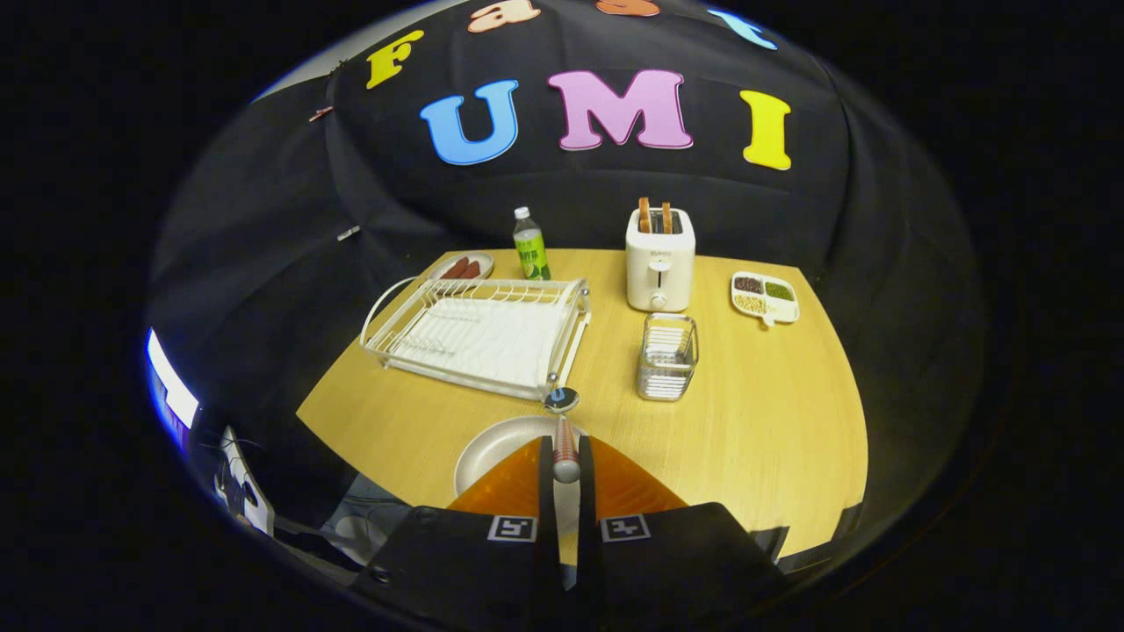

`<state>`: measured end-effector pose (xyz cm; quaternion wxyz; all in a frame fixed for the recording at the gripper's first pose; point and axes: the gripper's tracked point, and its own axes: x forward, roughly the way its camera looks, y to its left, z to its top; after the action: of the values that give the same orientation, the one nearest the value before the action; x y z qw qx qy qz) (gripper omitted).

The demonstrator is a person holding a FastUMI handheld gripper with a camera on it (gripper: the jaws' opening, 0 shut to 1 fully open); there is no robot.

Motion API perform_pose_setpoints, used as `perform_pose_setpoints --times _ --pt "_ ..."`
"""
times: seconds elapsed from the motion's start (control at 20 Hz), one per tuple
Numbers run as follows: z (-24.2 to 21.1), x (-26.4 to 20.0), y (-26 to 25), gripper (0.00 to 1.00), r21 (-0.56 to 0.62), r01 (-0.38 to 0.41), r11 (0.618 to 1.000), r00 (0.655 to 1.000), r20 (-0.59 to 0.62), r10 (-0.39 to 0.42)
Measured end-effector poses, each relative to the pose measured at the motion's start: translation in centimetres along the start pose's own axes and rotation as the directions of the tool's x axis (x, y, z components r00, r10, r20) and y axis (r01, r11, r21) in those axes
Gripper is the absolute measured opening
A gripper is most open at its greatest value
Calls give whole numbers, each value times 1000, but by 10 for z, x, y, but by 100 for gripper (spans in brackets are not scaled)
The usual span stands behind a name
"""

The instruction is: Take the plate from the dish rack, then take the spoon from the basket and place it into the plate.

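On the wooden table [755, 421] I see the dish rack [483, 333] standing without a plate and the basket [667, 355] to its right, both well beyond my gripper [566, 456]. The plate [492, 448] lies just under the fingers, slightly to their left. I hold the spoon [564, 430] by its handle, jaws narrow and pinching it, long axis pointing straight ahead, bowl hanging over the plate's far rim; lowering looks next

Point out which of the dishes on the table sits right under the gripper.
The plain round plate just under the fingers, below the held spoon. The small plate with sausages and the divided snack tray lie far beyond, near the wall.
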<state>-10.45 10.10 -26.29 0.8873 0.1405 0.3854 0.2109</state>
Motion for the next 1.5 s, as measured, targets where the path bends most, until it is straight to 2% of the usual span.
perform_pose_setpoints --times 0.25,0.7,1.1,1.25,1.35,1.4,1.5 --pt "-54 28 13 11 -11 0 1000 994 -111 -2" --pt "-83 60 27 11 -27 -54 998 981 -187 48" --pt "-120 73 7 19 -28 27 999 961 -275 -34" --pt "-118 78 1 15 -14 48 999 962 -269 -50" --pt "-111 76 -1 29 -3 53 999 966 -255 -52" --pt "-109 75 -3 43 -1 58 998 967 -250 -57" --pt "-110 74 -5 63 -2 62 998 965 -254 -61"
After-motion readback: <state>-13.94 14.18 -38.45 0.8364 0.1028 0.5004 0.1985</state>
